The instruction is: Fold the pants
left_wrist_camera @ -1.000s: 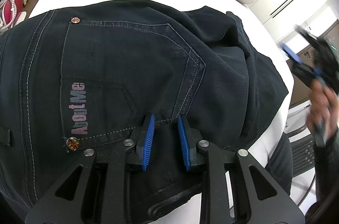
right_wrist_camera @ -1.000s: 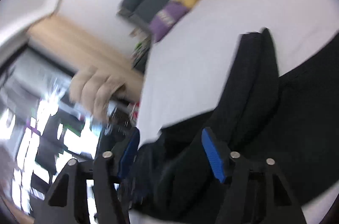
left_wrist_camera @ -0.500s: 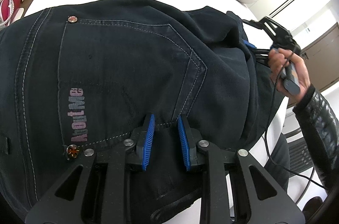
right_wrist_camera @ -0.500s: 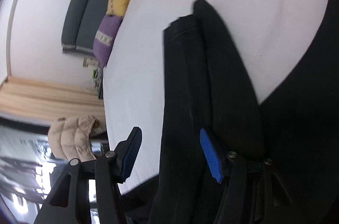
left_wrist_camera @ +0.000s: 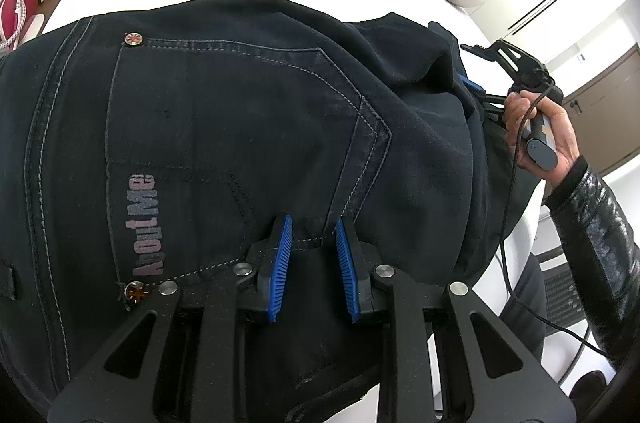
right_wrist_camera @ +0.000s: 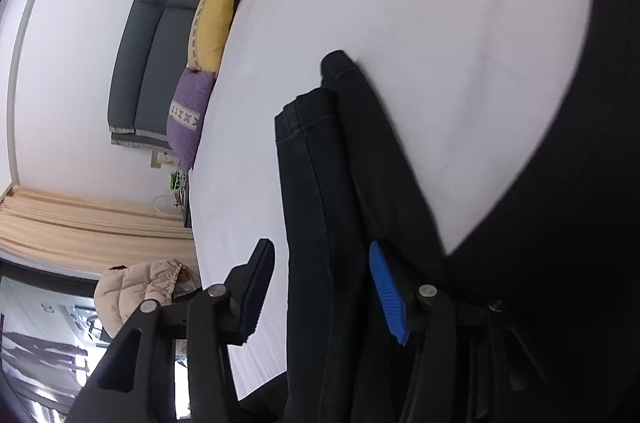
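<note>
Dark denim pants on white bed; right gripper, swung in, open astride leg hems, ready to pinch; left gripper half-open over seat

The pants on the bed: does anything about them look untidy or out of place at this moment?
Slightly. The pants lie pocket-side up on the white bed, but the cloth is bunched into ridges near the right gripper. There the two leg ends are stacked unevenly, one reaching past the other. No damage shows.
</note>
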